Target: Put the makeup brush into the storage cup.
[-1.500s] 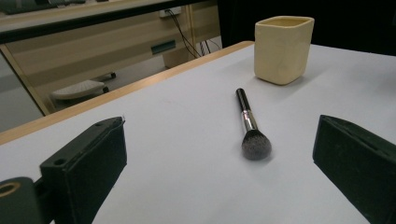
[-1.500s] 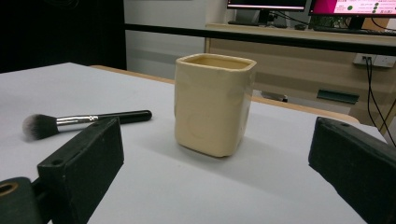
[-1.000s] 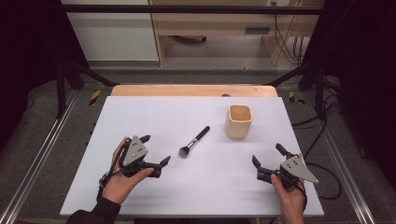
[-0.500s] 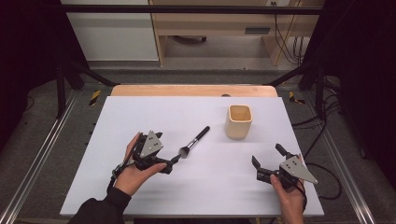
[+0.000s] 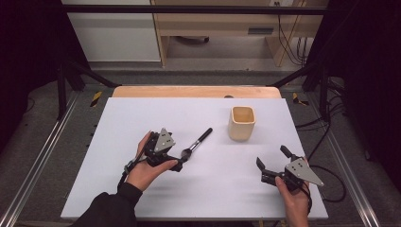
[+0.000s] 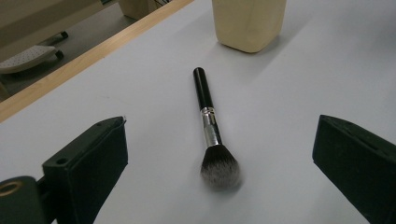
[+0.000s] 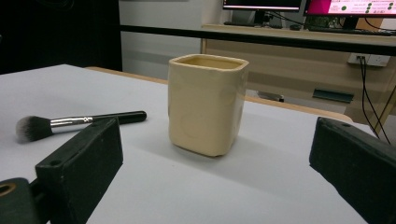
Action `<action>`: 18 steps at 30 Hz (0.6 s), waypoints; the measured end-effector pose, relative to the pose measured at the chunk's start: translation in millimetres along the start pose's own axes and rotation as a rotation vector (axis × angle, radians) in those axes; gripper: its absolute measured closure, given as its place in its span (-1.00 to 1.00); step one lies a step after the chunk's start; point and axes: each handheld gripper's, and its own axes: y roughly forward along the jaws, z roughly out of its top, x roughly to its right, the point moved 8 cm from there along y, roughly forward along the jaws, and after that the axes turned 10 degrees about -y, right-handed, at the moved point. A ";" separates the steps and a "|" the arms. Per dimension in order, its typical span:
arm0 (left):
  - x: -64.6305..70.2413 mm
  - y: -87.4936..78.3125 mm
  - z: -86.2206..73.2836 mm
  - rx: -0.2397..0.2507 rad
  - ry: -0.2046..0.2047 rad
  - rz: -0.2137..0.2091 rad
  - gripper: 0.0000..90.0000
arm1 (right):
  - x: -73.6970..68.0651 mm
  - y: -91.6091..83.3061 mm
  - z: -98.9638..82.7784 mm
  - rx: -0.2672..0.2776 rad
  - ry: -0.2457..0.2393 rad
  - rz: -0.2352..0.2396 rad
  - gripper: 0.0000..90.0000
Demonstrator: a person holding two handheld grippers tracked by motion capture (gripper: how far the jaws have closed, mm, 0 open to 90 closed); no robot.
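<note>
While left gripper [image 5: 182, 160] gapes at brush [image 5: 197, 142], beige cup [image 5: 242, 122] beyond (unobstructed), right gripper [image 5: 273, 163] wide apart.

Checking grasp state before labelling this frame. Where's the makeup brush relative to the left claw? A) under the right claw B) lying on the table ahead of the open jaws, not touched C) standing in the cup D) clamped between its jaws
B: in the left gripper view the makeup brush lies flat on the table, bristles toward the left claw, whose jaws stand wide apart on either side without touching it.
</note>
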 end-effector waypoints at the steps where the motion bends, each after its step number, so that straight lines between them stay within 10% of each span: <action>1: 1.3 1.8 0.3 -0.004 0.001 -0.002 -0.93 | 0.4 0.0 -0.3 -0.001 -0.001 0.000 -0.94; 18: 17.7 32.2 6.9 -0.060 0.023 -0.025 -0.93 | -2.8 1.5 -1.6 -0.017 -0.012 0.006 -0.94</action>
